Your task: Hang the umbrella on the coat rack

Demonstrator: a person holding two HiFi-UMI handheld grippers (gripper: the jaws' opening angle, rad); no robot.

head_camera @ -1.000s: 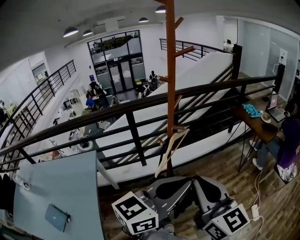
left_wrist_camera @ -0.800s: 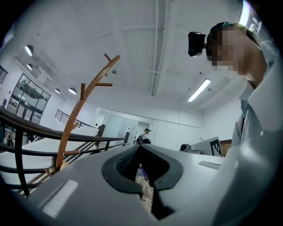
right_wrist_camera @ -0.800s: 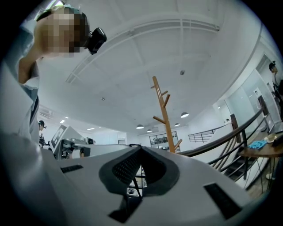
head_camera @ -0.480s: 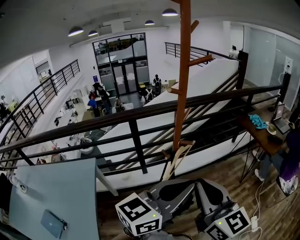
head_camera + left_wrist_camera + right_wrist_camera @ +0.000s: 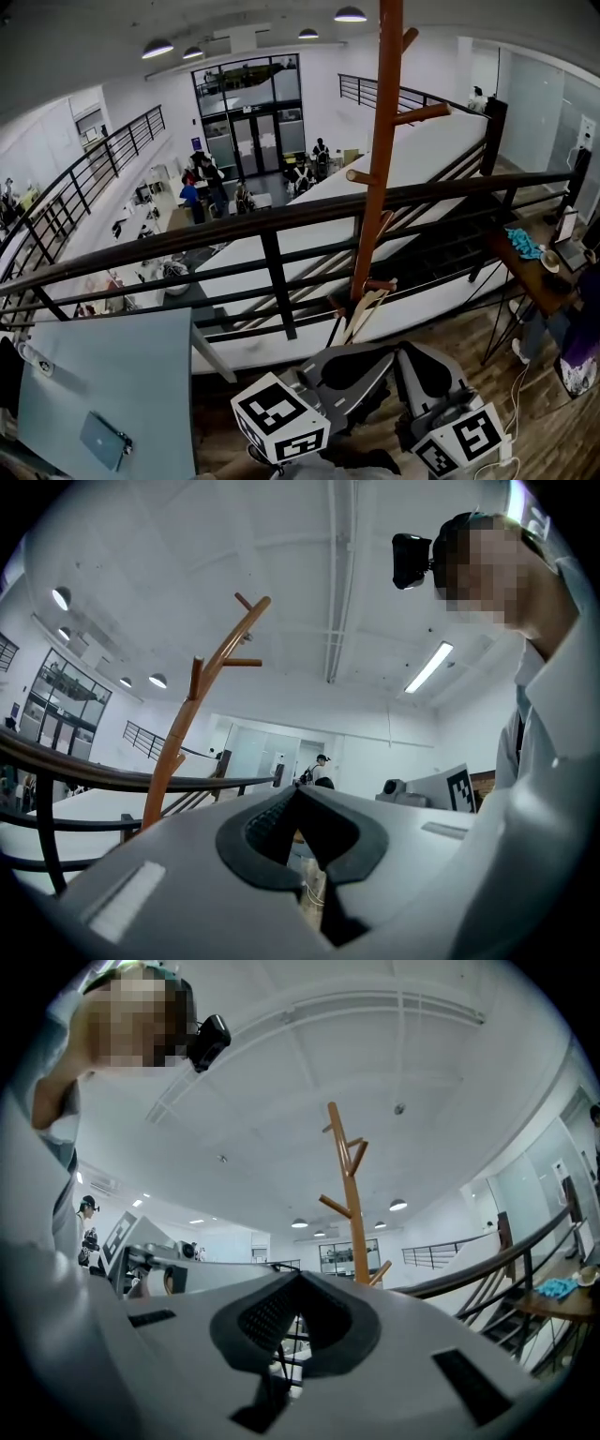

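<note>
Item one, my left gripper [image 5: 296, 791]: held low at the near edge of the head view, jaws drawn together at the tips with nothing between them; only floor shows through the slit under the pads. Item two, my right gripper [image 5: 298, 1277]: just beside the left one on its right, jaws likewise closed at the tips and empty, with railing bars showing behind the gap. Item three, coat rack [image 5: 380, 169]: an orange-brown wooden pole, upright, just beyond both grippers and close against the black railing [image 5: 272, 225], with short pegs angling up from it at several heights. Every peg I can see is bare. Item four, pale wooden strips [image 5: 361, 314]: leaning at the foot of the pole; I cannot tell what they are. Item five, umbrella: I cannot make it out in any view. Item six, pale blue surface [image 5: 112, 375]: near left, carrying a small flat device [image 5: 103, 439]. Item seven, wooden desk [image 5: 534, 277]: far right, with a teal cloth [image 5: 525, 246] lying on it.
</note>
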